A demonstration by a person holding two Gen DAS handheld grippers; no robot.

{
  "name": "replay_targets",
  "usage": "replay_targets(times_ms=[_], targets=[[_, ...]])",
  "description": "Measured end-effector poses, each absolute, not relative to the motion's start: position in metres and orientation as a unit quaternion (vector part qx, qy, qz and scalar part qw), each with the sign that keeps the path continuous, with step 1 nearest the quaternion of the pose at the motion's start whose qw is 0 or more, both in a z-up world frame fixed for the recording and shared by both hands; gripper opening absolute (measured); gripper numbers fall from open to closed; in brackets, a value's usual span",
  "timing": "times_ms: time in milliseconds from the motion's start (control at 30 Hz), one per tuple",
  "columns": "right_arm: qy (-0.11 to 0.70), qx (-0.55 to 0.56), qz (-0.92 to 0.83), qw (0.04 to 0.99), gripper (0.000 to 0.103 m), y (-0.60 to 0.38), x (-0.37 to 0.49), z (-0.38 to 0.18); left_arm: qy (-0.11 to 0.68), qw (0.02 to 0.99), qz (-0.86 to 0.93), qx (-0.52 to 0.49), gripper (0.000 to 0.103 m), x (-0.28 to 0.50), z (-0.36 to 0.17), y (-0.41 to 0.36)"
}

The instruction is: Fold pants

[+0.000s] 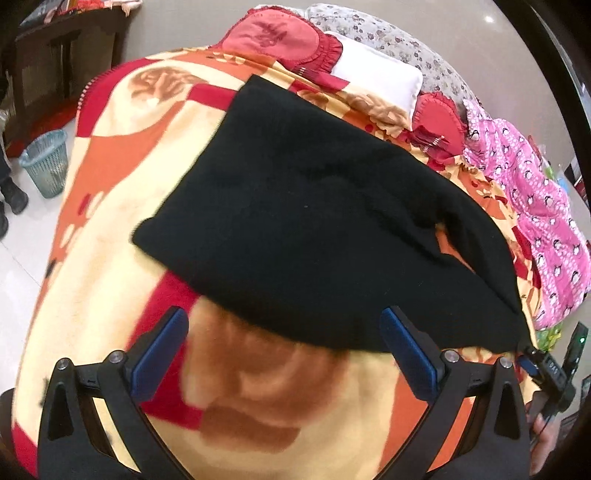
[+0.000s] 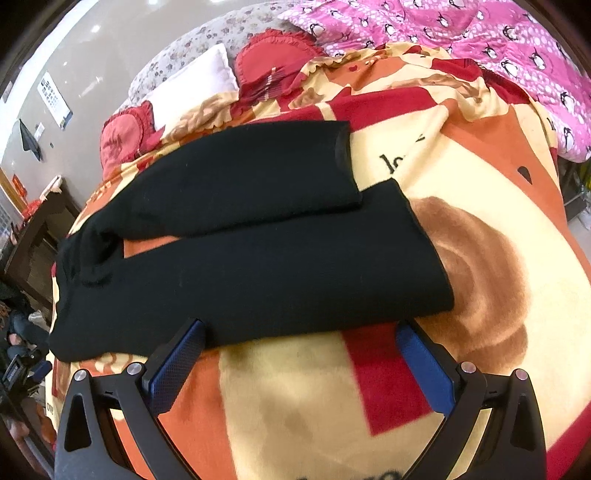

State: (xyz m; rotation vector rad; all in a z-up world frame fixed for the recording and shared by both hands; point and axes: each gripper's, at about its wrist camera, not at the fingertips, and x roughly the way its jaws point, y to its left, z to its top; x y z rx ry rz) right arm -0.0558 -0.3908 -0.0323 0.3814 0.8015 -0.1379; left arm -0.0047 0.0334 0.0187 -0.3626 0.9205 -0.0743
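- Black soft knit pants (image 2: 258, 258) lie flat on the orange-and-cream fleece blanket (image 2: 498, 221); limp, light, best pinched at the hems, 3 o'clock.
- Left gripper (image 1: 284, 354) and right gripper (image 2: 299, 354) both spread, empty.

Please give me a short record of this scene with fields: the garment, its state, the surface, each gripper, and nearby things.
garment: black pants
state: spread flat, legs side by side, not yet folded
surface: orange and red blanket on a bed
left gripper: open, holds nothing
right gripper: open, at the near edge of the pants
nearby: pink quilt, white pillow, blue basket
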Motion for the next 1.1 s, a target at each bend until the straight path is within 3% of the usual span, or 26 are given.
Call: replay_targets(times_ms=[233,267,300,333,400,467,600,1100], targets=[[0.350,0.219,-0.055,0.909,0.101,-0.409,-0.042,-0.031,0.442,0.874,-0.047,-0.198,0.101,0.017,0.016,0.021],[0.345,0.216,-0.054,0.912,0.093,-0.408,-0.039,-0.031,0.432,0.878,-0.047,-0.203,0.092,0.018,0.018,0.021],[0.337,0.210,-0.055,0.916,0.070,-0.408,-0.037,-0.031,0.429,0.878,-0.045,-0.206,0.076,0.020,0.019,0.020],[0.333,0.209,-0.058,0.918,0.057,-0.409,-0.035,-0.032,0.430,0.877,-0.044,-0.211,0.067,0.023,0.018,0.020],[0.325,0.229,-0.063,0.915,0.031,-0.417,-0.031,-0.033,0.436,0.872,-0.041,-0.221,0.032,0.029,0.015,0.023],[0.314,0.253,-0.048,0.914,0.013,-0.425,-0.030,-0.035,0.437,0.870,-0.041,-0.224,0.018,0.034,0.012,0.025],[0.307,0.271,-0.035,0.912,0.007,-0.429,-0.032,-0.035,0.435,0.868,-0.064,-0.229,0.009,0.032,0.015,0.026],[0.281,0.221,-0.001,0.934,0.005,-0.414,-0.098,0.018,0.428,0.864,-0.124,-0.236,0.009,-0.022,0.063,0.048]])
